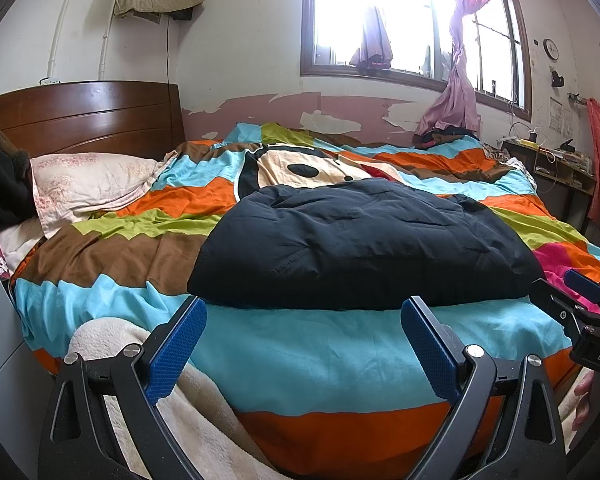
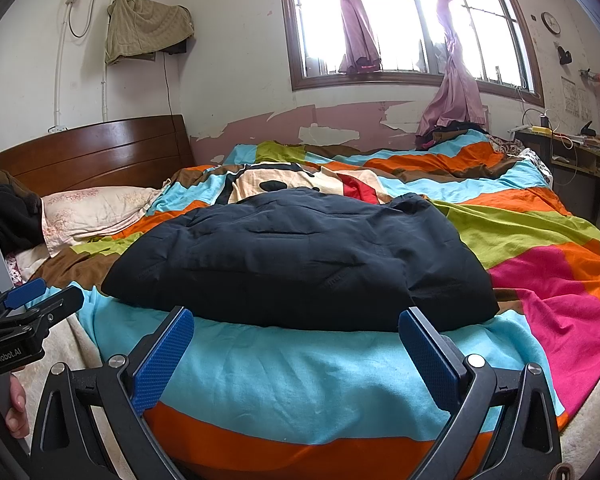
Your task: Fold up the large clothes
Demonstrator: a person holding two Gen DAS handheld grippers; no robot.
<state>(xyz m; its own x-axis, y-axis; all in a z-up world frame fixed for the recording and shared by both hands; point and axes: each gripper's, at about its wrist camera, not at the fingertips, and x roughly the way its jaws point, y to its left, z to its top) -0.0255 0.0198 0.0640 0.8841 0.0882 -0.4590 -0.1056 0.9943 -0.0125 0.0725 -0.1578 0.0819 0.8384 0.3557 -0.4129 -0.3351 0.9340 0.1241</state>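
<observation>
The dark navy padded jacket [image 1: 360, 248] is lying on the striped bedspread [image 1: 300, 360], near the front edge of the bed, and it is looking already like a thick, compact bundle with its near edge running straight across. Both tools are hovering just in front of that edge, above the turquoise stripe, and neither is touching the cloth.

The left gripper [image 1: 304, 344] is standing wide, its 2 blue pads far apart and nothing between them. The right gripper [image 2: 296, 352] is also standing wide and is carrying nothing. In the left view, the right gripper is appearing at the right border, beside the pink patch.

I am judging that the fold is nearly finished, or that 1 more fold or a tidying is remaining — the pictures are not deciding this.

What could be going wrong from here: the jacket is puffy, so a grip on only the top layer could be pulling that layer off and opening the bundle again. A grip going too low could be catching the bedspread together with the jacket, and then the cover is rising with it. If the 2 tools are lifting unevenly, the heavy padding could be sliding to 1 side — the shape would be lost. The cream fleece blanket [image 1: 112, 344] at the bed edge could also be snagging the left tool.
</observation>
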